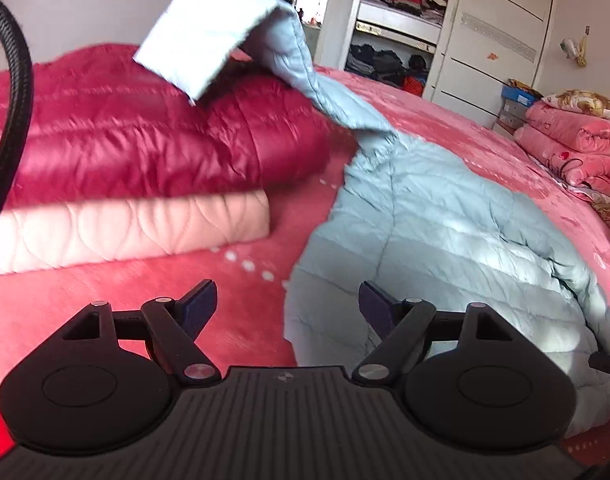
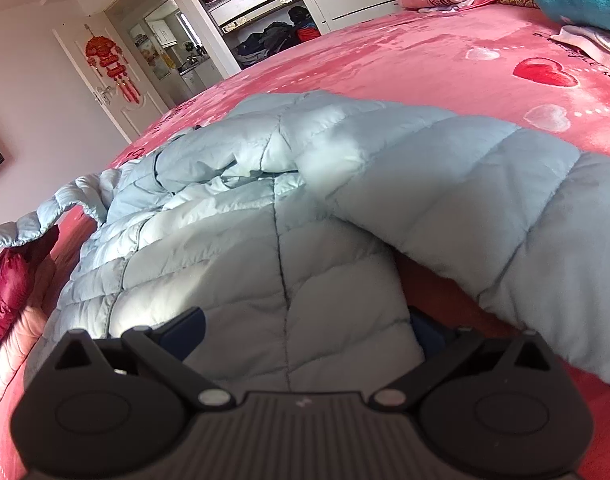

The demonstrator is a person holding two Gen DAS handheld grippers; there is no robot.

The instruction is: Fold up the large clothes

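Both wrists low; jacket point(image 1: 445, 216) shared

The light blue jacket point(image 2: 289, 248) covers the right gripper's point(image 2: 305, 328) far finger, so whether the fingers point(image 2: 185, 326) press on its hem cannot be told. In the left wrist view the jacket's raised sleeve point(image 1: 209, 36) is motion-blurred. Behind that jacket, the wardrobe's point(image 1: 405, 12) stacked clothes are too small to tell apart.

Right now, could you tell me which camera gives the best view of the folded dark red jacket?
The left wrist view: the dark red jacket lies folded on a pale pink folded garment, nearly whole. The right wrist view catches only a crumpled corner of it at the left edge.
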